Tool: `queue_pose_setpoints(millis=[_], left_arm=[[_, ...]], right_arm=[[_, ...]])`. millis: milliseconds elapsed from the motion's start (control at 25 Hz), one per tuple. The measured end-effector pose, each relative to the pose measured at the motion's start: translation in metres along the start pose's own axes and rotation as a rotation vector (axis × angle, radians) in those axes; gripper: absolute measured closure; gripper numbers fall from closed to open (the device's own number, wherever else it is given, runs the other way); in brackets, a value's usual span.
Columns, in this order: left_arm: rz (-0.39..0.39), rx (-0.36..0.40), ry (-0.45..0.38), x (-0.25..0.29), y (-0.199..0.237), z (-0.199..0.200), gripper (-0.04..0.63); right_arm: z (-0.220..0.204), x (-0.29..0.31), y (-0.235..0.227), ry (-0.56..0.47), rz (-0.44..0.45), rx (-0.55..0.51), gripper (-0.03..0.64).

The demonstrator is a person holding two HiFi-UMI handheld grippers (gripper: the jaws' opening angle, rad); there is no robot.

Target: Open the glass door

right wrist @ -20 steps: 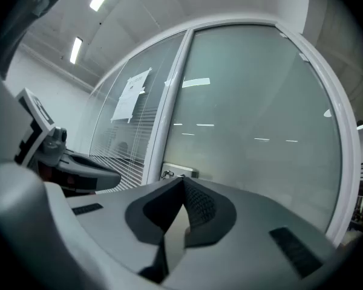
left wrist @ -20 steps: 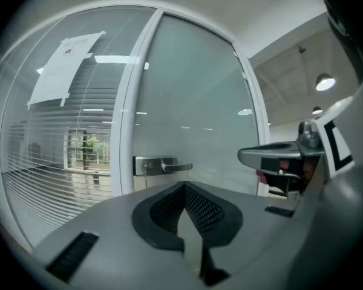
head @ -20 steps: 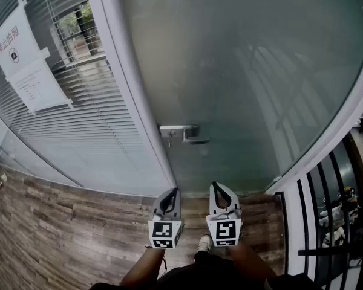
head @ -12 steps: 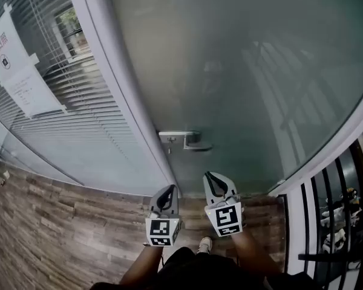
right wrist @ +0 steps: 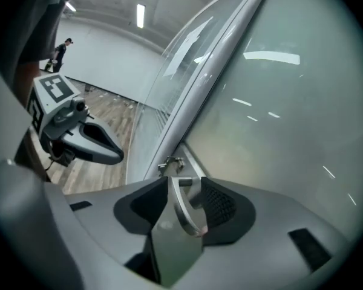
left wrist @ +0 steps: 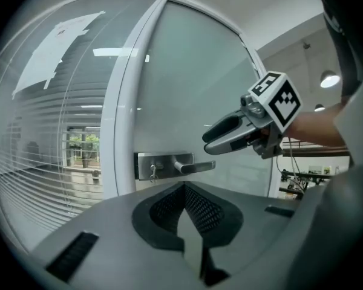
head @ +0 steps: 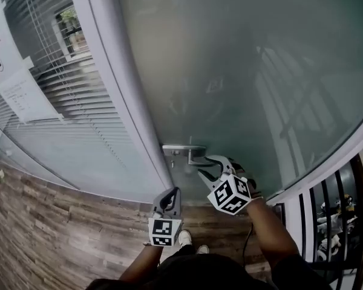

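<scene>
The frosted glass door point(head: 248, 71) has a metal lever handle point(head: 196, 157) on a plate by its left edge. My right gripper point(head: 207, 165) is open and reaches the lever, one finger above and one below it. In the right gripper view the lever point(right wrist: 183, 209) lies between the spread jaws, and the pads do not press on it. My left gripper point(head: 169, 191) hangs lower, to the left of the handle and short of the door, with its jaws together and holding nothing. From the left gripper view the handle point(left wrist: 192, 165) and the right gripper point(left wrist: 208, 144) both show.
A white door frame point(head: 118, 89) divides the door from a glass wall with blinds point(head: 66, 95) and a paper notice point(head: 9, 77). A small key point(head: 171, 161) hangs under the handle plate. Wood flooring point(head: 60, 234) lies below; a black railing point(head: 333, 216) stands at the right.
My right gripper rose from beside the left one and moved forward to the door handle, so that its jaws now straddle the lever. The left gripper stayed low, about where it was.
</scene>
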State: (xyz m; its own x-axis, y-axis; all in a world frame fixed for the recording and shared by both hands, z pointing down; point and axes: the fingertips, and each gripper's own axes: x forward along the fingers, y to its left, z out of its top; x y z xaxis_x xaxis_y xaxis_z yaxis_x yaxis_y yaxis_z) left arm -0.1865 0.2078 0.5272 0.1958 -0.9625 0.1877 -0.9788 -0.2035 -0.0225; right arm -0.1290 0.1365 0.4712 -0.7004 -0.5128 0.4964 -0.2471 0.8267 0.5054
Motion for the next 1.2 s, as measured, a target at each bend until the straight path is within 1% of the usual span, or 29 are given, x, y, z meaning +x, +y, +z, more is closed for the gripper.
queue_pose_setpoints(millis=[120, 200, 320, 440, 520, 640, 720, 800, 840, 920, 1040, 1200], left_arm=[[-0.010, -0.005, 0.020, 0.010, 0.006, -0.010, 0.592], [-0.012, -0.013, 0.026, 0.018, 0.016, -0.013, 0.592], [-0.026, -0.018, 0.033, 0.028, 0.028, -0.014, 0.592], [-0.043, -0.027, 0.034, 0.035, 0.027, -0.016, 0.592], [-0.050, -0.029, 0.036, 0.038, 0.029, -0.017, 0.592], [-0.054, -0.032, 0.046, 0.044, 0.035, -0.023, 0.592], [-0.057, -0.037, 0.052, 0.046, 0.038, -0.026, 0.592], [-0.058, -0.038, 0.056, 0.047, 0.041, -0.028, 0.592], [-0.058, -0.038, 0.058, 0.048, 0.042, -0.029, 0.592], [-0.061, -0.040, 0.061, 0.050, 0.043, -0.030, 0.592], [-0.071, -0.039, 0.058, 0.055, 0.043, -0.030, 0.592], [-0.085, -0.037, 0.050, 0.059, 0.040, -0.027, 0.592]], right_arm=[[-0.017, 0.021, 0.004, 0.112, 0.133, -0.128, 0.450], [-0.025, 0.038, 0.005, 0.183, 0.191, -0.207, 0.449], [-0.029, 0.060, 0.006, 0.253, 0.258, -0.232, 0.449], [-0.038, 0.071, 0.015, 0.318, 0.323, -0.266, 0.449], [-0.042, 0.080, 0.018, 0.344, 0.358, -0.278, 0.449], [-0.045, 0.092, 0.023, 0.370, 0.414, -0.265, 0.451], [-0.048, 0.096, 0.027, 0.383, 0.439, -0.269, 0.465], [-0.050, 0.101, 0.029, 0.377, 0.451, -0.257, 0.504], [-0.050, 0.102, 0.031, 0.370, 0.458, -0.241, 0.533], [-0.049, 0.103, 0.033, 0.348, 0.479, -0.193, 0.560], [-0.047, 0.104, 0.035, 0.303, 0.502, -0.129, 0.568], [-0.044, 0.105, 0.034, 0.257, 0.495, -0.128, 0.569]])
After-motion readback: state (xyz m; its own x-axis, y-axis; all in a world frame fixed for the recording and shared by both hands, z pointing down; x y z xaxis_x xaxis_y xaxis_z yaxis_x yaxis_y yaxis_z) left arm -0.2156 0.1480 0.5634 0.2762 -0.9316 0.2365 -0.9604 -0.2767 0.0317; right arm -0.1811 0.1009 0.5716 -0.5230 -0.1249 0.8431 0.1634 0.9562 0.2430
